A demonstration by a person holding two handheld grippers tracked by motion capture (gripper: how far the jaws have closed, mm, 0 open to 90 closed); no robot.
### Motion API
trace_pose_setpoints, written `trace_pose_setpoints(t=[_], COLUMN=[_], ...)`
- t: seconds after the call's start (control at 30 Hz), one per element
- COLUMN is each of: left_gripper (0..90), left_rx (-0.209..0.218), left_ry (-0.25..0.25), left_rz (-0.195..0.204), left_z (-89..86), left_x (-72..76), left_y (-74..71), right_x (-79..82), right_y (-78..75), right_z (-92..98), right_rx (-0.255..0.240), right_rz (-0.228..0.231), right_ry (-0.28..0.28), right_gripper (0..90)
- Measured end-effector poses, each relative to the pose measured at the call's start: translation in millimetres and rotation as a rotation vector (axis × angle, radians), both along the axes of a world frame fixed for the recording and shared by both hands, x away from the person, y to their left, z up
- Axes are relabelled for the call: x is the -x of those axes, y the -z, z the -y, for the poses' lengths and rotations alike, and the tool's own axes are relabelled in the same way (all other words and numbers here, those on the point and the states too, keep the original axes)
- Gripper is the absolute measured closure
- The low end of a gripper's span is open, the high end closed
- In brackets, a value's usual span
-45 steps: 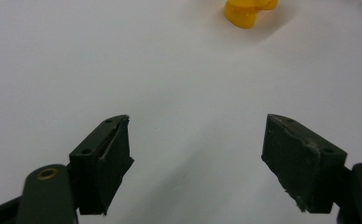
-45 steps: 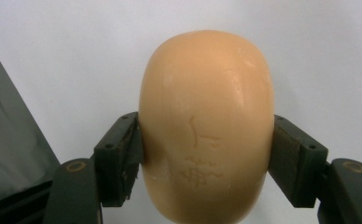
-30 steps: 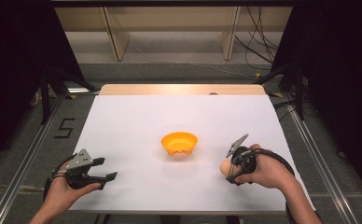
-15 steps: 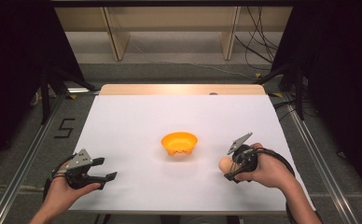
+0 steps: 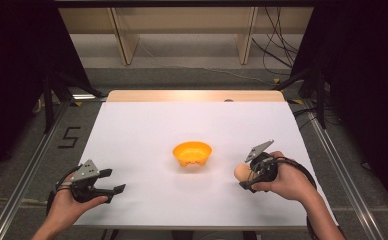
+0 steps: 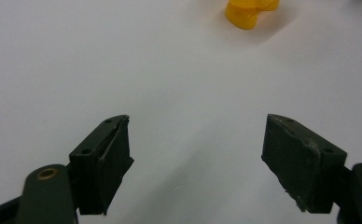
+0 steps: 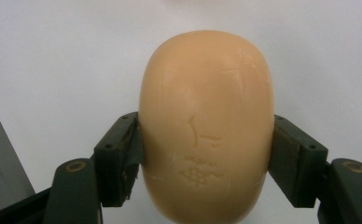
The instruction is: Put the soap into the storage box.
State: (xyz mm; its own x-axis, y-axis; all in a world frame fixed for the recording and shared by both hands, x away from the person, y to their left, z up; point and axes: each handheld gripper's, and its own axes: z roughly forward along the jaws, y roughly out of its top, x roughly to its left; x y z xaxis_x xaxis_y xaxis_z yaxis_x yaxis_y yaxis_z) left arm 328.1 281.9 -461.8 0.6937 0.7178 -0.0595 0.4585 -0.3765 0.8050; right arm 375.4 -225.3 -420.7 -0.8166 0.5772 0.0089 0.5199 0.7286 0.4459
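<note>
Soap bar (image 7: pixel 202 126) waxy, smooth, faintly embossed; bowl (image 5: pixel 192 153) glossy orange plastic; table (image 5: pixel 147 130) matt white.

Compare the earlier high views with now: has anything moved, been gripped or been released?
Nothing visibly changed. The right gripper stays clamped on the tan soap bar, the left gripper stays open over the white table, and the orange bowl sits where it was.
</note>
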Motion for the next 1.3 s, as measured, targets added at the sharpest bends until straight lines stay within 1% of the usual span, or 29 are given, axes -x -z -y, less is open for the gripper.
trace_pose_setpoints(t=[0.1, 0.13, 0.17, 0.2, 0.23, 0.27, 0.33, 0.4, 0.43, 0.47, 0.5, 0.53, 0.57, 0.7, 0.73, 0.77, 0.8, 0.83, 0.9, 0.93, 0.97, 1.0, 1.03, 1.07, 1.1, 1.13, 1.23, 1.27, 1.3], left_gripper=[22.8, 22.8, 22.8, 22.8, 22.8, 22.8, 22.8, 22.8, 22.8, 22.8, 22.8, 22.8, 22.8, 22.8, 22.8, 22.8, 22.8, 22.8, 22.8, 22.8, 22.8, 22.8, 22.8, 22.8, 22.8, 22.8, 22.8, 22.8, 22.8], left_rx=[-0.001, -0.010, -0.010, -0.011, -0.009, -0.009, -0.009, -0.011, -0.010, -0.010, -0.010, 0.003, -0.011, -0.009, 0.006, 0.001, -0.004, -0.009, -0.005, -0.005, 0.003, 0.003, 0.002, 0.002, -0.004, 0.001, 0.001, 0.001, 0.002], left_ry=[-0.002, 0.010, 0.010, 0.011, 0.009, 0.009, 0.010, 0.011, 0.010, 0.010, 0.010, -0.001, 0.011, 0.012, -0.001, -0.004, 0.003, 0.012, 0.008, 0.004, 0.003, 0.003, 0.002, 0.002, 0.004, 0.005, 0.004, 0.005, 0.004], left_rz=[0.003, 0.020, 0.018, 0.018, 0.018, 0.018, 0.018, 0.018, 0.017, 0.017, 0.018, 0.000, 0.019, 0.019, 0.001, 0.001, 0.009, 0.025, 0.022, 0.027, 0.028, 0.028, 0.025, 0.025, 0.026, 0.031, 0.031, 0.031, 0.031], left_z=[-0.2, -1.0, -0.9, -1.0, -0.8, -0.8, -0.8, -0.8, -0.8, -0.8, -0.8, 0.1, -0.8, -0.8, 0.1, -0.1, -0.6, -1.1, -0.7, -0.7, -0.4, -0.4, -0.5, -0.5, -0.9, -0.8, -0.9, -0.9, -1.0], left_x=[0.0, -1.1, -1.1, -1.1, -1.0, -1.0, -1.1, -1.1, -1.1, -1.1, -1.1, -0.1, -1.2, -1.2, -0.1, 0.0, -0.4, -1.2, -0.7, -0.6, -0.6, -0.6, -0.5, -0.5, -0.7, -1.0, -0.9, -0.9, -0.9], left_y=[-0.1, -0.3, -0.2, -0.2, -0.2, -0.2, -0.2, -0.1, -0.1, -0.1, -0.2, 0.2, -0.2, -0.1, 0.3, 0.0, -0.1, -0.2, -0.5, -0.5, -0.1, -0.1, -0.4, -0.4, -0.6, -0.1, -0.2, -0.2, -0.2], right_x=[-0.4, 0.5, 0.4, 0.4, -1.1, -1.1, 0.9, -0.1, -0.3, -0.3, 0.8, 0.8, 0.4, -1.0, -0.2, -1.0, -0.7, -0.7, -0.8, -0.8, -2.9, -2.9, -0.6, -0.6, -1.4, -1.4, -1.4, -0.4, 0.8], right_y=[-0.1, -0.1, -0.1, 0.4, 0.3, 0.3, 0.0, -0.2, -0.1, -0.1, -0.7, -0.7, -1.2, -1.7, -1.5, -1.8, -1.9, -1.9, -3.0, -3.0, -0.2, -0.2, -2.6, -2.6, -1.6, -2.7, -2.8, -3.0, -4.0], right_z=[-0.3, -0.9, -1.0, -1.2, -0.7, -0.7, -1.3, -0.6, -0.7, -0.7, -1.3, -1.3, -1.0, -0.3, -1.1, -1.2, -1.7, -1.7, -1.6, -1.6, -2.1, -2.1, -1.8, -1.8, -1.8, -1.3, -1.4, -2.1, -3.1], right_rx=[0.011, 0.014, 0.012, -0.001, -0.002, -0.002, -0.012, -0.023, -0.028, -0.028, -0.030, -0.030, -0.032, -0.040, -0.046, -0.047, -0.057, -0.057, -0.068, -0.068, -0.078, -0.078, -0.079, -0.079, -0.090, -0.081, -0.081, -0.081, -0.089], right_rz=[0.010, 0.004, 0.003, -0.003, 0.015, 0.015, 0.011, 0.024, 0.013, 0.013, 0.017, 0.017, 0.020, 0.036, 0.026, 0.027, 0.046, 0.046, 0.053, 0.053, 0.090, 0.090, 0.059, 0.059, 0.071, 0.068, 0.071, 0.072, 0.065], right_ry=[0.005, 0.023, 0.021, 0.015, -0.011, -0.011, 0.018, 0.005, 0.010, 0.010, 0.023, 0.023, 0.028, 0.014, 0.023, 0.011, 0.021, 0.021, 0.029, 0.029, 0.009, 0.009, 0.041, 0.041, 0.034, 0.031, 0.033, 0.049, 0.052], right_gripper=[33.7, 33.7, 33.7, 33.7, 33.7, 33.7, 33.7, 33.7, 33.6, 33.6, 33.7, 33.7, 33.7, 33.7, 33.7, 33.7, 33.7, 33.7, 33.7, 33.7, 33.7, 33.7, 33.7, 33.7, 33.7, 33.7, 33.7, 33.7, 33.7])
